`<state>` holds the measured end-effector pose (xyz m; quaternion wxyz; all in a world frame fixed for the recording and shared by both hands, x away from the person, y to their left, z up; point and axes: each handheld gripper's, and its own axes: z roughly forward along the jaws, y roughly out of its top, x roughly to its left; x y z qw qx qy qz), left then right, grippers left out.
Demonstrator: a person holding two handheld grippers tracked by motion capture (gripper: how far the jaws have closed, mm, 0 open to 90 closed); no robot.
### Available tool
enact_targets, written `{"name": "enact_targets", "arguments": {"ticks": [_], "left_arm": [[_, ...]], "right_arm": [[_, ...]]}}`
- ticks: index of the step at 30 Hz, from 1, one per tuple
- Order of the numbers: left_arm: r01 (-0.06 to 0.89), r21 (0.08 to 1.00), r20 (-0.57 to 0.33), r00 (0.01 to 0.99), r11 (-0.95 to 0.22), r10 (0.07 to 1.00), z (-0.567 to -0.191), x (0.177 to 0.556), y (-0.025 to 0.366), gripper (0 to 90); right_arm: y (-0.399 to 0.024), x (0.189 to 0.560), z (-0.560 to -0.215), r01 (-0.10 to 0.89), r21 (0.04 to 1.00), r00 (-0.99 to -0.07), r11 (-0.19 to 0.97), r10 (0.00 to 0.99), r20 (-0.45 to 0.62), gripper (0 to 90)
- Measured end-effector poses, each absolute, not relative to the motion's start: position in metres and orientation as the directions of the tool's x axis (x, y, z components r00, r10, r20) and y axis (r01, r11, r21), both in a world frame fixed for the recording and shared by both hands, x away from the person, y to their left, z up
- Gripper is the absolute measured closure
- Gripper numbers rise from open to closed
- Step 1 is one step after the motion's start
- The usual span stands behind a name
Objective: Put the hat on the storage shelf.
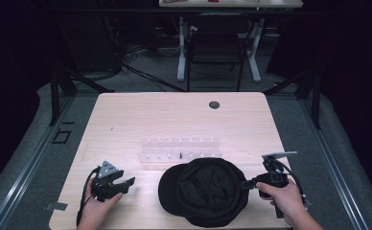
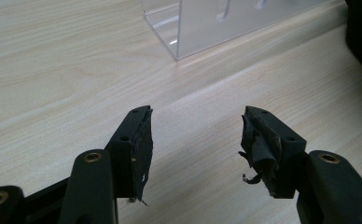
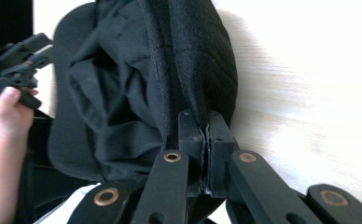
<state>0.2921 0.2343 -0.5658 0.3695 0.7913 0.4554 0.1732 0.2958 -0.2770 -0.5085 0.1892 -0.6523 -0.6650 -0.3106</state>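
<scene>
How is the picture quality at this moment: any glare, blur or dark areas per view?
High view: the table is evenly lit, the surroundings are nearly black, and the black cap shows little fabric detail. Left gripper view: sharp on the fingers, with bright reflections on the clear plastic rack. Right gripper view: the tabletop at the right is overexposed, and the far hand looks soft.

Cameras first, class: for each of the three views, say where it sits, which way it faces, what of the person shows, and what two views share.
High view: above the person's side, facing forward and down on the table; both forearms and hands show.
Left gripper view: on the left gripper, looking along its open jaws at the tabletop and clear rack.
Right gripper view: on the right gripper, jaws shut on the black cap; the other hand shows.
Shared: high and right gripper views both show the cap.
</scene>
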Motion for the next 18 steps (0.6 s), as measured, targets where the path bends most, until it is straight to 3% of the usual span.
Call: {"name": "enact_targets", "arguments": {"ticks": [18], "left_arm": [[0.593, 0.747, -0.070, 0.518, -0.300, 0.852, -0.566, 0.292, 0.235, 44.4]], "right_arm": [[-0.279, 0.298, -0.475, 0.983, 0.174, -0.097, -0.053, 0.656, 0.749, 87.8]]}}
